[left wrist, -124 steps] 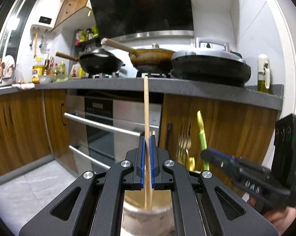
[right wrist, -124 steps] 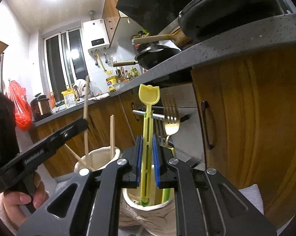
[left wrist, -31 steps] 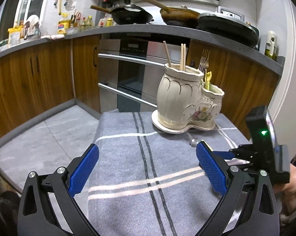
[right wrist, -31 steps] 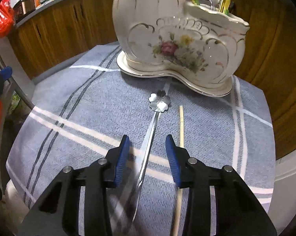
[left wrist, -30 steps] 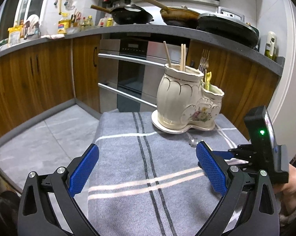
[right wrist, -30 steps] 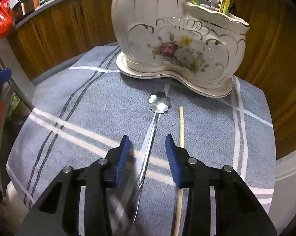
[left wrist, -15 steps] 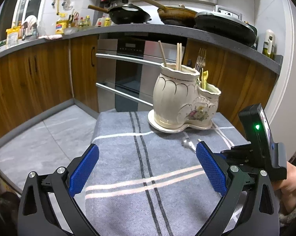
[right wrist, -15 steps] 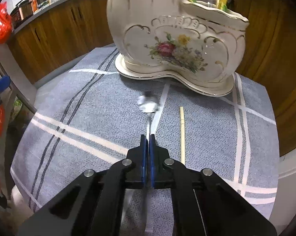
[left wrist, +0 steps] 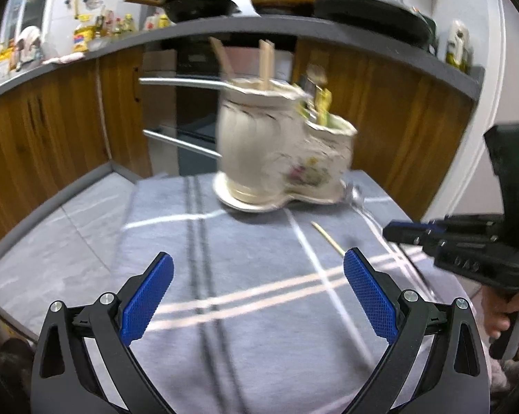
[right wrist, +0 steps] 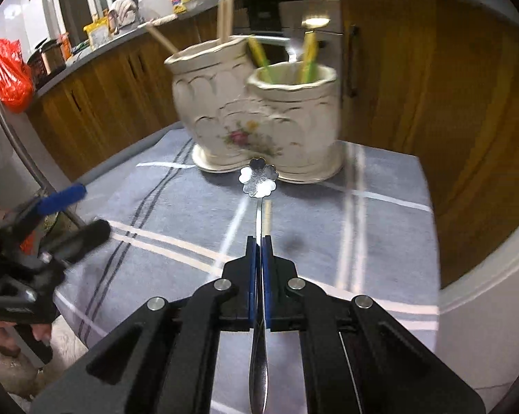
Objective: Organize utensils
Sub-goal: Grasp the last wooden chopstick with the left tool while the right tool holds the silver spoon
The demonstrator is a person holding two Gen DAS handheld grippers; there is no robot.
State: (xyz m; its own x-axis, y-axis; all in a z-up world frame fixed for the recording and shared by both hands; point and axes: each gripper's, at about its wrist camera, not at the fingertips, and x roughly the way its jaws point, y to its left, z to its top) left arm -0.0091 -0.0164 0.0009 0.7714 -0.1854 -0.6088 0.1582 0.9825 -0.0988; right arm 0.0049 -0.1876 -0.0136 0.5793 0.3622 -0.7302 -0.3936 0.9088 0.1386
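A cream ceramic utensil holder with a floral print stands on a saucer at the far side of the grey striped cloth. Its tall pot holds wooden chopsticks; its low pot holds forks and yellow-green utensils. My right gripper is shut on a silver spoon with a flower-shaped handle end, lifted off the cloth and pointing at the holder. It also shows in the left wrist view. One loose chopstick lies on the cloth. My left gripper is open and empty above the cloth.
Wooden kitchen cabinets and an oven with steel handles stand behind the table. A grey counter carries pans. A white door frame is at the right. The cloth's edges drop off to a tiled floor.
My right gripper closed on the spoon half a second ago and has now lifted it and swung toward the holder's low pot. My left gripper stays open and has shifted, with the view blurred.
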